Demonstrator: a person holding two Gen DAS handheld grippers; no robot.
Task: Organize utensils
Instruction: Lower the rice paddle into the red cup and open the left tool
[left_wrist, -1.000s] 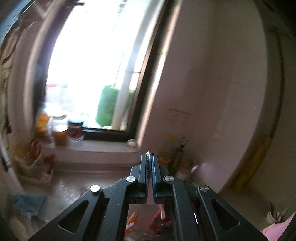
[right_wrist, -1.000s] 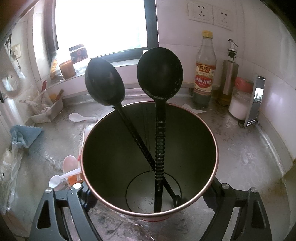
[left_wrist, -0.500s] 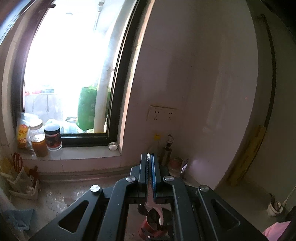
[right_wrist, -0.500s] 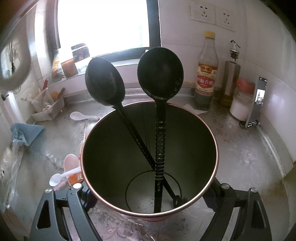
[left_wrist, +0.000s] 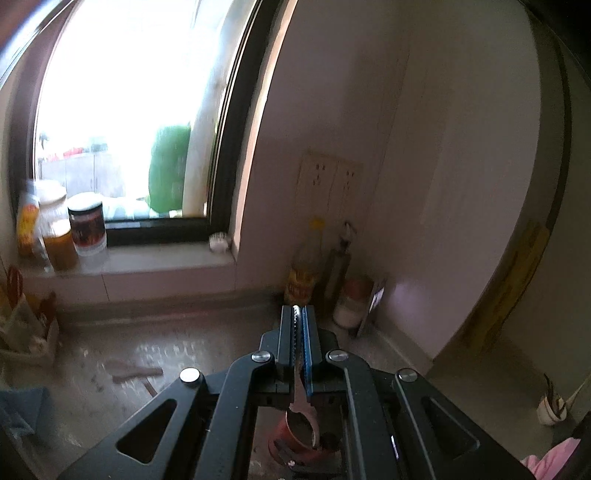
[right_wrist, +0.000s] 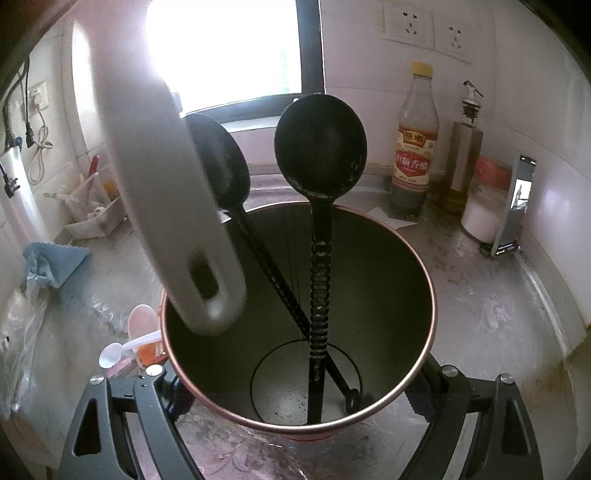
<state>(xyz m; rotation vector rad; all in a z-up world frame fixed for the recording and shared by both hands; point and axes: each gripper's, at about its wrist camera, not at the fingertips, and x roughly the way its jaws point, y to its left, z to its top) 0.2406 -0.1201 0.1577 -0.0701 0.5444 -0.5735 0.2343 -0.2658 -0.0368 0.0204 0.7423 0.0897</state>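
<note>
Two grippers work here. Nearest, the right gripper (right_wrist: 295, 406) is clamped on a red-rimmed metal utensil holder (right_wrist: 413, 266), its jaws pressing the holder's outer wall on either side, so the container sits directly between the fingers and fills the space just ahead of the wrist. Inside it, two black ladles (right_wrist: 320, 155) stand handle-down, bowls rising above the rim; their handles cross near the bottom. Over the holder's left rim, a blurred white utensil handle (right_wrist: 173, 206) with a hanging slot slants down from the upper left, its end level with the rim. Just outside the holder, beside the right gripper's left finger, lie a small white spoon (right_wrist: 110, 354) and a pink spoon (right_wrist: 142, 321) on the counter (right_wrist: 498, 314).

The left gripper (left_wrist: 299, 314) has its jaws closed on a thin utensil (left_wrist: 297, 387) pinched between the pads; the part visible hangs below the fingers, above the holder (left_wrist: 284, 432) seen underneath.

Farther off, past the right gripper, a vinegar bottle (right_wrist: 415, 147), an oil dispenser (right_wrist: 463, 147) and a red-lidded jar (right_wrist: 487, 199) stand by the tiled wall, with a blue cloth (right_wrist: 51, 258) to the left. Beyond, jars (left_wrist: 86, 229) line the window sill.
</note>
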